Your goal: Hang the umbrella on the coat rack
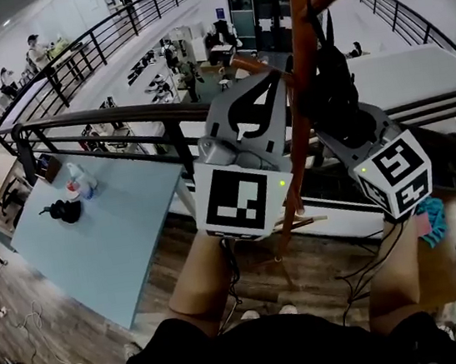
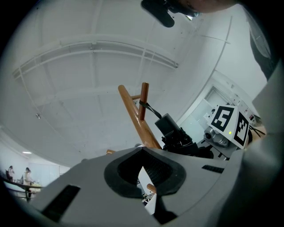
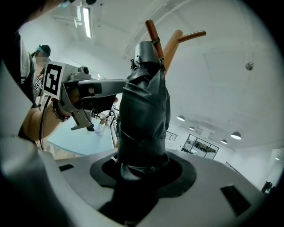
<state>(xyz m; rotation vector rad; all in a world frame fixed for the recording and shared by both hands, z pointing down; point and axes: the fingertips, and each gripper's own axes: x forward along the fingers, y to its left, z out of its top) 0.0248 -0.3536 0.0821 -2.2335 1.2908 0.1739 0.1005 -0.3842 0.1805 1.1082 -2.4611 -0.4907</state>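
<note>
The right gripper [image 3: 142, 168] clamps its fingers on a folded black fabric umbrella [image 3: 144, 111], whose lower end is hidden between them. Beyond the fingertips, its top meets a peg of the brown wooden coat rack [image 3: 172, 44]. The left gripper [image 2: 143, 170] is closed on nothing, with the rack's pole just beyond it.

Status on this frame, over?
Right gripper shut on umbrella. Left gripper shut, empty, beside coat rack. Strap looped over peg, umbrella not yet released. Nothing blocking.
</note>
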